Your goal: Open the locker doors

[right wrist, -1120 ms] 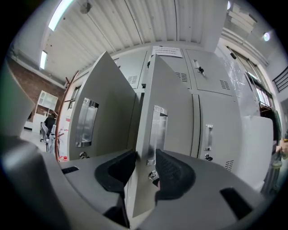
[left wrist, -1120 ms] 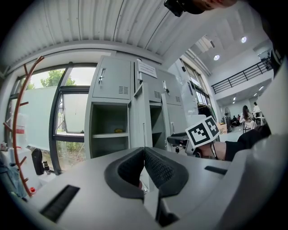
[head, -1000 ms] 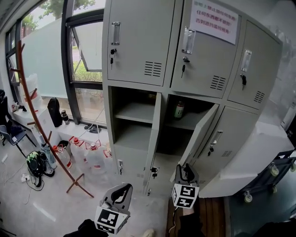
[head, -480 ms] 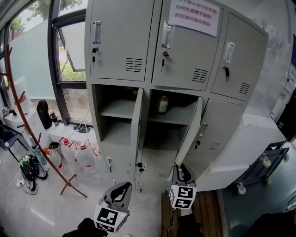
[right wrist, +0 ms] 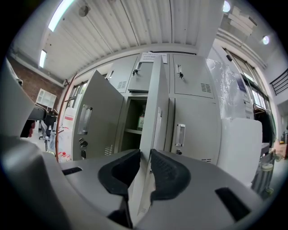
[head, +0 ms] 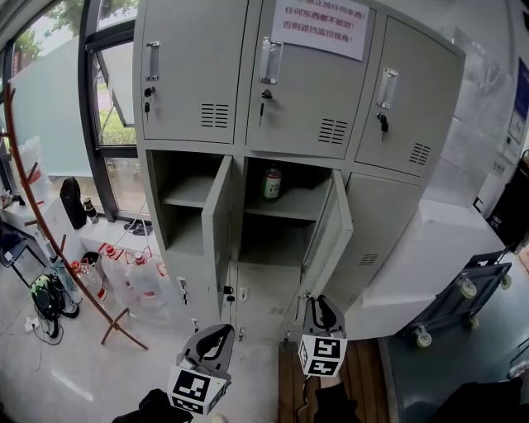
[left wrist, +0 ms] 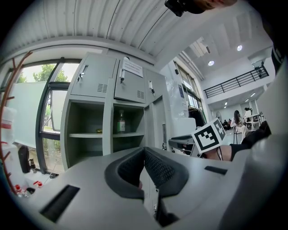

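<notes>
- Locker block (head: 182,146) stands straight ahead, next to the window (head: 116,91); 3 cols of doors.
- Mid row: left door (head: 216,219) & centre door (head: 326,235) hang open; right door (head: 384,223) is shut. Top 3 doors (head: 192,70) shut. Bottom row partly hidden, looks shut.
- L gripper (left wrist: 144,152): pads together at the tips, nothing in them, low & short of the locker.
- R gripper (right wrist: 145,155): jaws a narrow slot apart, have just been closing. Centre door's free edge lines up in the slot. Can't tell if it's betw. the pads or just beyond. No pad seen pressing.
- Handling, my guess: thin painted sheet steel, so light, stiff, swings easily. May bounce back or clang if flung. Flat faces are smooth, so pads prob. slip there.
- Where to grab: upright pull (right wrist: 180,134) on the shut right door, w/ the lock (right wrist: 178,152) just under it. Keys (head: 264,99) hang in the top-row locks; small, prob. bendable, so pull the handle, not the key. Once a door is ajar, pinch its free edge.
- Writing: white notice (head: 321,25) on the top centre door, red Chinese print. Two lines show, approx. "任何东西都不能放!" and "否则…挡监控视角"; some chars unsure.
- Bottle (head: 270,183) on the centre shelf (head: 293,205) has a label, too small to read. No brand seen on the locker. Gripper cubes (head: 321,354) carry b/w square markers only, no text.
</notes>
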`<state>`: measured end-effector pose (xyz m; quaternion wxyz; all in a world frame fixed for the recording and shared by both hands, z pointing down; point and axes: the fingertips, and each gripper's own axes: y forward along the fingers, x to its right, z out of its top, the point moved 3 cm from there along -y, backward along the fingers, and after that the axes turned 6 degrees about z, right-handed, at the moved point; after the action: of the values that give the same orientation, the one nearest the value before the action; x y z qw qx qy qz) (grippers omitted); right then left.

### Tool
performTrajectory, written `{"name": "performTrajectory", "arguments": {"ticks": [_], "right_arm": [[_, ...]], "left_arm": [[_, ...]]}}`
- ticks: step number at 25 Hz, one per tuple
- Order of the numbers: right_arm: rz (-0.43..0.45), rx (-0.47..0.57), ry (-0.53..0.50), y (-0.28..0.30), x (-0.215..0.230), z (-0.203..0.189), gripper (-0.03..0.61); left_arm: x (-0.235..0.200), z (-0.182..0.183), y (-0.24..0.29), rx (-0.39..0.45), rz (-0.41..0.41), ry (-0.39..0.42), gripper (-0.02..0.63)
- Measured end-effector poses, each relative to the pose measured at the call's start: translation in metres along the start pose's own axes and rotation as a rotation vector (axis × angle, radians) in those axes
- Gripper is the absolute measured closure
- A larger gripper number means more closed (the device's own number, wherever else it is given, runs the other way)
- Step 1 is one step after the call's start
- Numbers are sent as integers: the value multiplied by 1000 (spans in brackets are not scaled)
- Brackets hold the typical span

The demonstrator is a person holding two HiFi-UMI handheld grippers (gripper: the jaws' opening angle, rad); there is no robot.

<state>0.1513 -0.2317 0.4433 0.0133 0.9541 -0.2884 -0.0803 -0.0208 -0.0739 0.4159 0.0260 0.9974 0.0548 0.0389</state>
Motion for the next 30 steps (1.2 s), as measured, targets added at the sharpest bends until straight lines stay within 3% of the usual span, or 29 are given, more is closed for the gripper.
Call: {"name": "performTrajectory", "arguments": {"ticks": [17, 30], "right_arm": [[85, 18, 12, -16, 22, -2, 497], [116, 76, 91, -81, 34, 2, 505]], "left_arm": [[40, 4, 13, -9, 62, -11, 589], [64, 3, 26, -11, 54, 2, 589]]}}
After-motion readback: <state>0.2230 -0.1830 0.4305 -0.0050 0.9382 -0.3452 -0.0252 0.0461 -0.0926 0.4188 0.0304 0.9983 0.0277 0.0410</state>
